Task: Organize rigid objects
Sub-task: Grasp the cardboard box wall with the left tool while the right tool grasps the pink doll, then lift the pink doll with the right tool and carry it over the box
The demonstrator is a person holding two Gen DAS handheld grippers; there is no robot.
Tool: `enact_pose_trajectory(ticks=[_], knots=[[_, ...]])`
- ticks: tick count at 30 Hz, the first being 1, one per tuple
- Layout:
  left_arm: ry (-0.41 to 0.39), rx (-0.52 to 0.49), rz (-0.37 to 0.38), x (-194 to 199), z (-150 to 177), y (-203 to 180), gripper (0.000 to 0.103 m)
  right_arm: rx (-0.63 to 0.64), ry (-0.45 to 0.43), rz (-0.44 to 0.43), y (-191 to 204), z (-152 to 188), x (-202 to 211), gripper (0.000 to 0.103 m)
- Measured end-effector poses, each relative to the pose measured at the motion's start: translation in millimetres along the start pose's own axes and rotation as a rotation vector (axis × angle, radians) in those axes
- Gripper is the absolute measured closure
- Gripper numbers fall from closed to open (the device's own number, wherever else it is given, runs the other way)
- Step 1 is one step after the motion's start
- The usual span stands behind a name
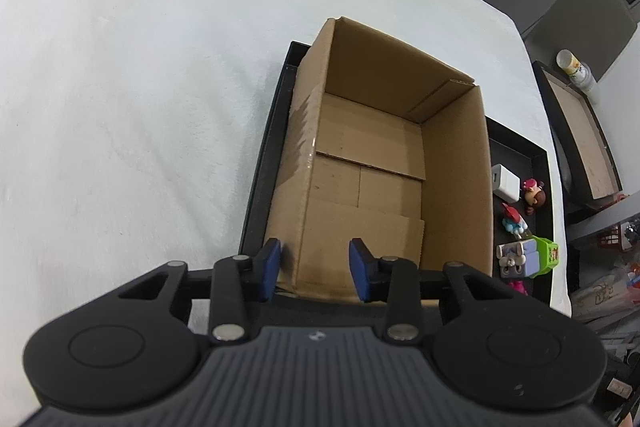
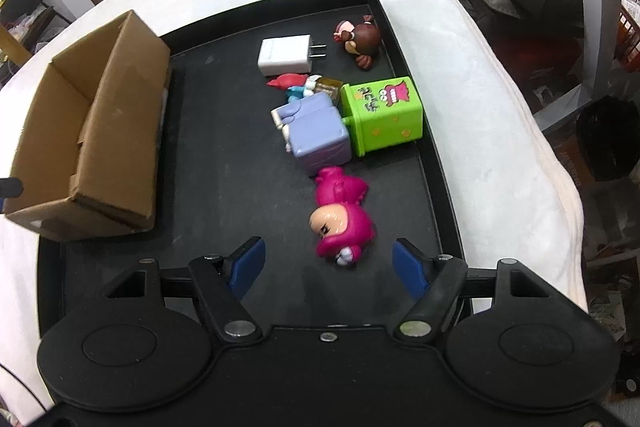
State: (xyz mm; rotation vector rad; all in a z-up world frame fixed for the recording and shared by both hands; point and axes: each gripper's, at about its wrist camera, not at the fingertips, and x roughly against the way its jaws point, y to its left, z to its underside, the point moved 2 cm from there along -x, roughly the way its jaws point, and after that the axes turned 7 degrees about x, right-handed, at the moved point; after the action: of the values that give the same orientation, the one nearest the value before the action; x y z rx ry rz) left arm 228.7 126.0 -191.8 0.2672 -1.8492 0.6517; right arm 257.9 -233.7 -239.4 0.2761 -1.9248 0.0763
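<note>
While aimed steeply down at the black tray [image 2: 424, 131] on the white cloth [image 1: 140, 87], right gripper [image 2: 328, 267] spread, nothing between its blue pads, hovering just short of the pink hooded figurine [image 2: 342, 215] lying on its side near the tray's near end. Beyond that figurine, touching one another: lilac block toy [image 2: 318, 135], green cube toy [image 2: 384, 115], small red-and-blue figurine [image 2: 296, 85]. Farther back, white plug charger [image 2: 286, 55] and brown-haired doll [image 2: 360, 41], lying flat. At the tray's other side, open cardboard box [image 1: 384, 155], empty, upright. Left gripper [image 1: 316, 269] partly parted, straddling the box's near corner wall, 1 pad outside and 1 inside, neither visibly pressing the cardboard.
</note>
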Motion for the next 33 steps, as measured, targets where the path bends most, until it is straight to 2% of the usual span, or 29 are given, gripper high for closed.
enact_pose_trajectory(ticks=[4,7,9,10,11,12,15,22,33], knots=[[-0.004,0.001,-0.007,-3.5,-1.0,0.1,0.067,-0.011,-0.004,0.002,-3.8,-7.8,-11.0,0.034],[-0.006,0.016,-0.02,-7.0,-2.3,1.4,0.072,-0.021,0.005,0.004,-5.6,-10.5,-22.9,0.035],[-0.025,-0.003,-0.029,-7.4,-0.5,-0.9,0.073,-0.02,0.023,-0.003,-4.9,-10.4,-32.3,0.045],[-0.035,-0.011,-0.037,-8.5,0.9,-1.1,0.076,-0.019,0.034,-0.009,-4.5,-10.1,-36.7,0.056],[-0.043,-0.011,-0.045,-10.2,1.8,0.1,0.078,-0.022,0.047,-0.007,-4.5,-9.3,-40.8,0.062],[-0.052,-0.01,-0.054,-12.0,2.7,1.9,0.084,-0.027,0.052,-0.014,-4.9,-8.2,-43.5,0.062],[-0.063,0.023,-0.068,-16.0,7.3,10.5,0.089,-0.019,0.035,-0.024,-2.6,-7.9,-41.2,0.063],[-0.102,-0.005,-0.06,-9.3,18.3,3.0,0.089,0.01,-0.009,-0.052,6.2,-11.7,-17.6,0.063],[-0.092,-0.039,-0.022,-4.6,25.9,1.7,0.089,0.017,-0.077,-0.059,14.5,-25.6,21.1,0.063]])
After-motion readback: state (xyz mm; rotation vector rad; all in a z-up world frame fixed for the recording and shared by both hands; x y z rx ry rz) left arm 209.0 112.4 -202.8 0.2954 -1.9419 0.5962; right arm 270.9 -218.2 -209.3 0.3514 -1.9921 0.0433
